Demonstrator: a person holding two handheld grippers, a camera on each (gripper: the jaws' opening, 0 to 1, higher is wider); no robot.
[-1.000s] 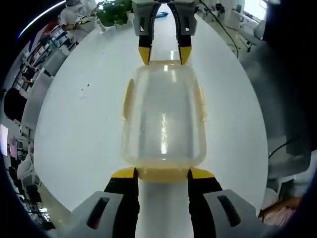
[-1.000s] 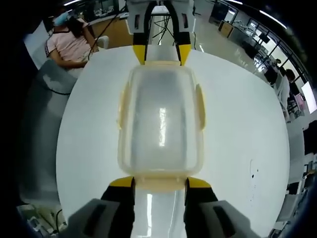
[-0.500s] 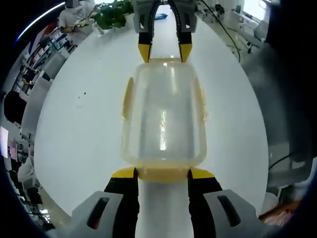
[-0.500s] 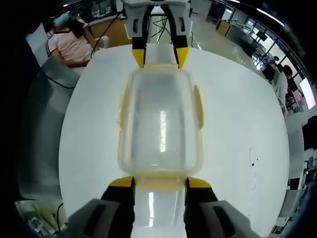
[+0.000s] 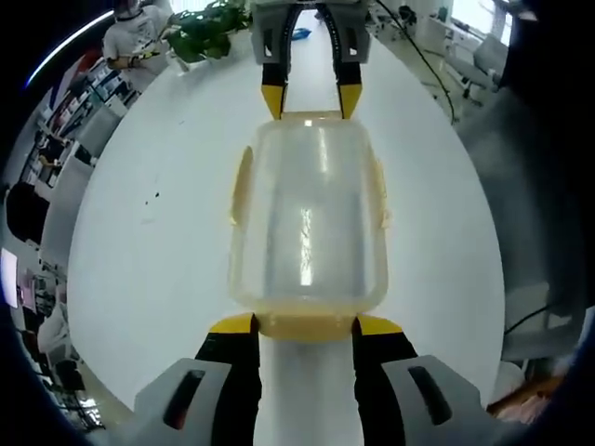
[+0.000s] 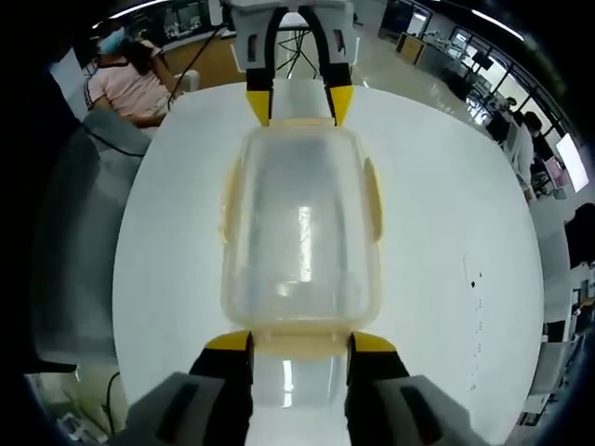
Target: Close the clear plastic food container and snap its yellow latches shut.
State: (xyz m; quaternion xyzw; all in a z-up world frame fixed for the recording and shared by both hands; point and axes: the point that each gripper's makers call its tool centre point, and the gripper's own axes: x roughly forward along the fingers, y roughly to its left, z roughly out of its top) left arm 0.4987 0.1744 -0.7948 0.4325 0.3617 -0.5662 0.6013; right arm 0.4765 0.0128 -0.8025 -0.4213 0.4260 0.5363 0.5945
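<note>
Fingers (image 5: 232, 325) of both grippers flank container (image 5: 307, 223) end latches.

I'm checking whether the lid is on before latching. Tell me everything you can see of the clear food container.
The clear food container is a rounded rectangle of cloudy, see-through plastic with yellow latches on its long sides and ends. Its lid appears seated; it looks empty. It lies flat over the white table, held end to end: the left gripper at one yellow end latch, the right gripper at the other.
</note>
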